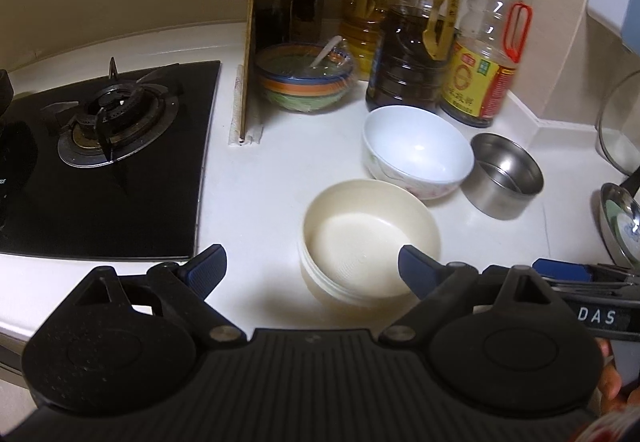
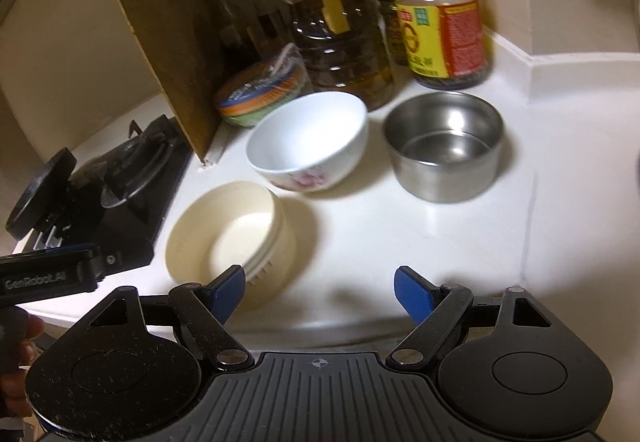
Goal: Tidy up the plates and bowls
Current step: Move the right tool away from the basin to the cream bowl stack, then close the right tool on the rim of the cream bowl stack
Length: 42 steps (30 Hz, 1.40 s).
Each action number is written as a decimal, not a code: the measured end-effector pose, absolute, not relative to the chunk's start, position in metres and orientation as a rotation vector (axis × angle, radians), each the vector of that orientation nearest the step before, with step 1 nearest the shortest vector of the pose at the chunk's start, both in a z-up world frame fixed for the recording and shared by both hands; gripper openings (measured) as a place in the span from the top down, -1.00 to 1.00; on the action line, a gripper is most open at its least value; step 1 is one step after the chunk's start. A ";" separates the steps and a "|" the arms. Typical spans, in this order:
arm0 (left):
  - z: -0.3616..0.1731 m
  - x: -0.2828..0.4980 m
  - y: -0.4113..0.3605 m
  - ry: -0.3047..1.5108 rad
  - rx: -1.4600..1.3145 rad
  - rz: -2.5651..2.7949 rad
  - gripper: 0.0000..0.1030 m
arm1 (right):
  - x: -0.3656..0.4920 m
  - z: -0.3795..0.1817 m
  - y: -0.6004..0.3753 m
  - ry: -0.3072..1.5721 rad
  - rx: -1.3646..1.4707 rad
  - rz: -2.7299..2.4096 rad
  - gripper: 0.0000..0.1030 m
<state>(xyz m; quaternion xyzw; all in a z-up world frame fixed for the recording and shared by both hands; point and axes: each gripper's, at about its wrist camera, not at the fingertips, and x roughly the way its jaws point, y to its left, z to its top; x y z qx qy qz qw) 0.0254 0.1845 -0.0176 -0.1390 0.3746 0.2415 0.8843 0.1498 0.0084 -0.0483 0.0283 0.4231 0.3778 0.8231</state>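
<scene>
Cream plastic bowl (image 1: pixel 370 242) nearest the front edge of the white countertop (image 1: pixel 272 178), just right of the black gas hob (image 1: pixel 108 162). White porcelain bowl with a floral side (image 1: pixel 416 150) directly behind, rims nearly touching; steel bowl (image 1: pixel 506 174) just beside that, toward the right. Striped bowl under film (image 1: pixel 306 76) farther back, against the wooden board (image 1: pixel 250 34) and the oil bottles (image 1: pixel 416 42) at the rear edge.

Left gripper (image 1: pixel 312 270): jaws spread wide, nothing between the pads, right pad overlapping the cream bowl's near rim in the left wrist view; contact not determinable. Right gripper (image 2: pixel 320 294): jaws likewise spread and empty, hovering over bare countertop at the front edge, cream bowl (image 2: pixel 228 234) at the left pad, steel bowl (image 2: pixel 444 146) well ahead.

Step in hand, as judged: approach for a first pick, most likely the cream bowl, for nesting with the others.

Recommended procedure:
- Align one pad inside and one pad outside the wall; avoid spanning the full diameter.
- Grip on the near wall, clear of the porcelain bowl behind.
- Close fully before lifting; lift straight up, then translate.
- Lower porcelain into any stack gently; chipping risk on contact with steel.
- Keep both grippers apart during transfer; the two bodies already crowd one another at the front edge.
- Stay clear of the bottles and of the ladle (image 1: pixel 620 214) near the right edge.
</scene>
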 end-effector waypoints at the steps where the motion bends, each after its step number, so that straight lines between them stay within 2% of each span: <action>1: -0.019 0.027 0.187 0.783 -0.292 0.502 -0.74 | 0.150 -0.049 0.012 0.895 0.059 0.809 -0.54; 4: -0.025 0.033 0.194 0.792 -0.300 0.497 -0.71 | 0.152 -0.051 0.022 0.892 0.058 0.824 -0.40; 10: -0.039 0.046 0.206 0.821 -0.313 0.479 -0.66 | 0.157 -0.054 0.039 0.884 0.052 0.834 -0.23; 27: -0.065 0.065 0.231 0.881 -0.342 0.454 -0.10 | 0.170 -0.072 0.072 0.931 0.023 0.815 0.30; 30: -0.068 0.066 0.234 0.889 -0.347 0.439 0.01 | 0.170 -0.075 0.076 0.941 0.017 0.808 0.42; 34: -0.071 0.066 0.236 0.901 -0.357 0.423 0.25 | 0.169 -0.076 0.080 0.939 0.016 0.803 0.62; 40: -0.070 0.058 0.234 0.892 -0.374 0.378 0.70 | 0.161 -0.075 0.086 0.924 -0.011 0.794 0.68; 42: -0.069 0.055 0.233 0.887 -0.366 0.379 0.70 | 0.158 -0.074 0.089 0.923 -0.020 0.798 0.70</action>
